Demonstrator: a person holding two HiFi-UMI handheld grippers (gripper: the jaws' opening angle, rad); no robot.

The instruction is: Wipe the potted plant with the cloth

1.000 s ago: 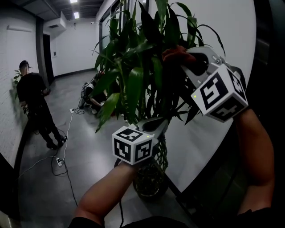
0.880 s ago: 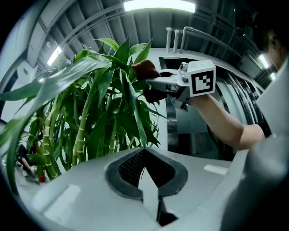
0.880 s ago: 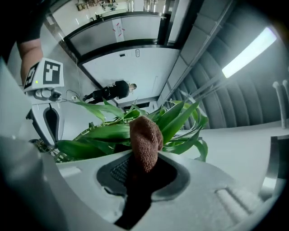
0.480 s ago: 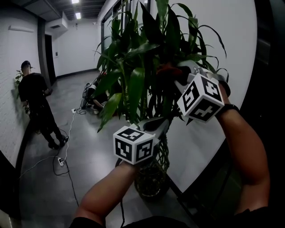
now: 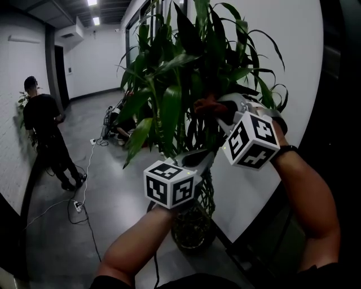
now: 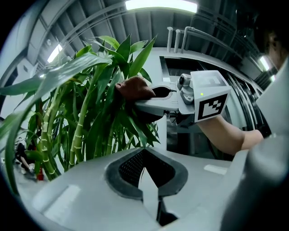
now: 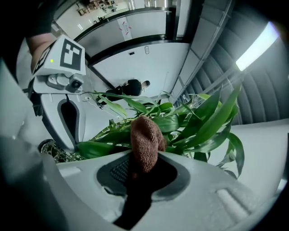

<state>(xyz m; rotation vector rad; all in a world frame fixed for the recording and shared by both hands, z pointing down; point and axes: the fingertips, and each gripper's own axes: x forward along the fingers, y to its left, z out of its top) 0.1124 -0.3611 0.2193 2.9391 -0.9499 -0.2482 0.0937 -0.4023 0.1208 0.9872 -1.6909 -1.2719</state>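
**Brown Cloth Held Against the Plant's Leaves**

A tall potted plant is seen in the middle, close to a white wall on the right. Its round woven pot is set on the grey floor. Many long green leaves are spread out above it.

The right tool is held up at the right side of the plant, about halfway up the leaves. Its jaws are closed tight on a brown cloth. The cloth is knitted and bunched into a lump, and its end is pushed out past the jaw tips. It is pressed against the green leaves there. A wide leaf is seen just under it in the right gripper view.

The left tool is held lower and nearer, in front of the plant's thin stalks. Its jaws are squeezed together, so only a very narrow slit is left. A thin pale sliver is seen in that slit, but what it is cannot be told. The tool is pointed in under the leaves, just below the right tool.

At the far left, a person in dark clothes is seen standing. Some cables are laid on the floor near that person's feet. Bright lights are fixed to the ceiling at the far end of the room.
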